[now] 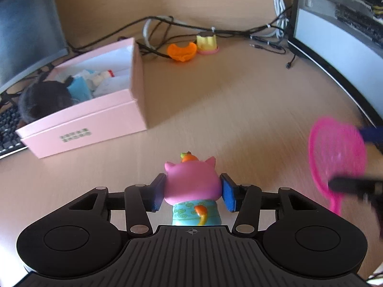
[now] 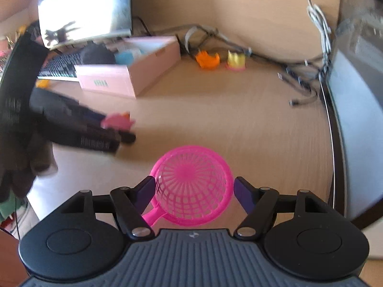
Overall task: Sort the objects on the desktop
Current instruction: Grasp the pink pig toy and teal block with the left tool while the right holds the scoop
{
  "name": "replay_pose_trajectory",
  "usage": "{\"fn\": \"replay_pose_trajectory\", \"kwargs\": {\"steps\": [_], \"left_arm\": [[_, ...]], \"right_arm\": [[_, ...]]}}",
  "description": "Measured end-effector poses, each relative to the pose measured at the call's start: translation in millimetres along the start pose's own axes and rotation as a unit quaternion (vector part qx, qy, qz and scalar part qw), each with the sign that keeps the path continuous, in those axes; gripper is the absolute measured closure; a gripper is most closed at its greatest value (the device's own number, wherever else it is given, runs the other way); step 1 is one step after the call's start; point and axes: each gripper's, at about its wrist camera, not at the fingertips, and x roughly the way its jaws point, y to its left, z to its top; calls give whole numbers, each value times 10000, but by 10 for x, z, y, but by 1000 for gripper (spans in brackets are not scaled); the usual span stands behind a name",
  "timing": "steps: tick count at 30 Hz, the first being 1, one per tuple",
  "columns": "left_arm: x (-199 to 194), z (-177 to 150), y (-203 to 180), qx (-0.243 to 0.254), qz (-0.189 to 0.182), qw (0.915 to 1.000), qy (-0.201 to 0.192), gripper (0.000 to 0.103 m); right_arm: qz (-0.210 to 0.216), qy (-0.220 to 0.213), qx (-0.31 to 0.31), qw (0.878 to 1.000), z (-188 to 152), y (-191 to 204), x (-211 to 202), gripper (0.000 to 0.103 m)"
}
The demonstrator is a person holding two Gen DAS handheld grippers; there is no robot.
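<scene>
Pig figurine upright on table, clamped at head by left tool. Right tool grips pink strainer by rim. Pink box far left, holding toys. Orange toy, yellow pudding toy by cables.

figurine right of box, before cables.

Pink pig figurine upright on desk, pink mesh strainer nearby, open pink box behind
</scene>
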Motion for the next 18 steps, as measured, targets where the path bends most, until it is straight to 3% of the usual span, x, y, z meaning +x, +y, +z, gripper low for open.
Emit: {"fn": "replay_pose_trajectory", "kwargs": {"steps": [1, 3, 9, 14, 18], "left_arm": [[-64, -7, 56, -49, 16, 10000, -52, 50], [-211, -8, 176, -152, 59, 9997, -204, 50], [-684, 123, 641, -496, 428, 9937, -908, 50], [-856, 132, 945, -749, 601, 9888, -1145, 50], [-731, 12, 971, -786, 400, 9918, -924, 50]], "right_arm": [[16, -100, -73, 9999, 72, 20, -23, 31], [100, -284, -239, 9993, 244, 68, -75, 46], [195, -912, -861, 9919, 743, 251, -166, 49], [304, -857, -1041, 9904, 864, 391, -53, 55], [164, -525, -1048, 9930, 670, 400, 100, 55]]}}
